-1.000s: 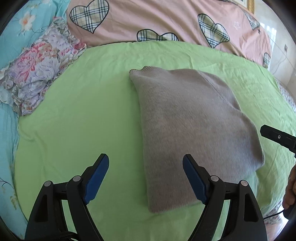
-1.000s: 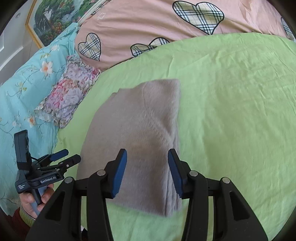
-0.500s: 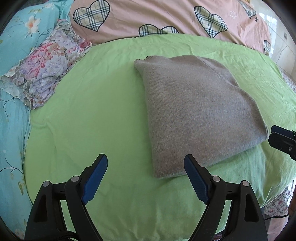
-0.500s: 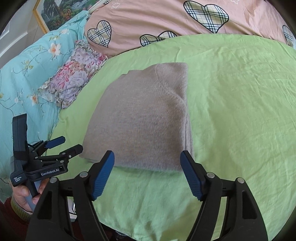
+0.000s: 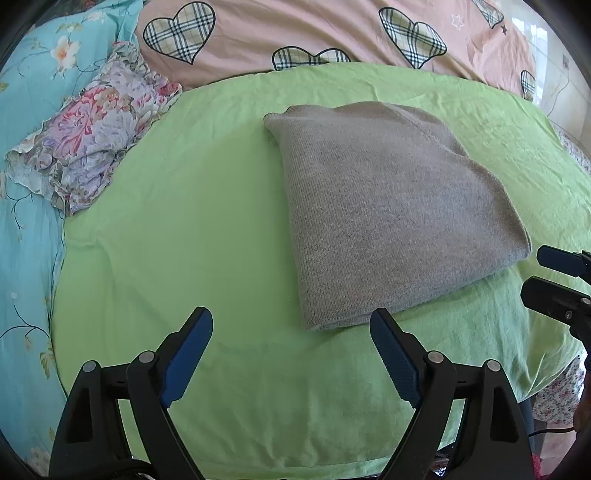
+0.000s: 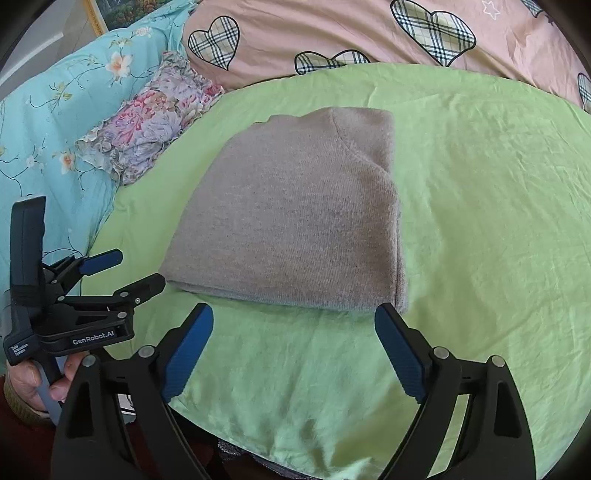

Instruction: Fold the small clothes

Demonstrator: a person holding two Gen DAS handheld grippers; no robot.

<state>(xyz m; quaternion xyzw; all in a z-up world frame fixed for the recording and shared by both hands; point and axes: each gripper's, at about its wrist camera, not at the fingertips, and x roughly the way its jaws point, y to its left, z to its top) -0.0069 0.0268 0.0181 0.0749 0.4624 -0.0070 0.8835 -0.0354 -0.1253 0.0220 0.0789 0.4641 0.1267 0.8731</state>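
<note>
One sweater: a grey knit sweater [image 5: 388, 206], folded into a flat packet, lies on the green sheet [image 5: 184, 229], nearer its middle than any edge.
Long axis: runs from the near edge away toward the pink quilt [image 5: 295, 33]; the far end looks narrower, though the fisheye may exaggerate that.
Neck end: what seems to be the collar ridge sits at the far end.
Two grippers: left gripper [image 5: 291, 354] and right gripper [image 6: 293, 354], one on each side of the near edge of the sweater, both clear of the cloth.
Left gripper: jaws spread wide and opening further, only sheet between them.
Right gripper: jaws wide and opening, nothing between the pads.
One hand: a hand [image 6: 33, 384] grips the left tool's handle.
One cushion: a flowered cushion [image 5: 92, 136] lies off the sheet's far left, well apart from the sweater.
Open room: bare sheet left, right and in front of the sweater.
</note>
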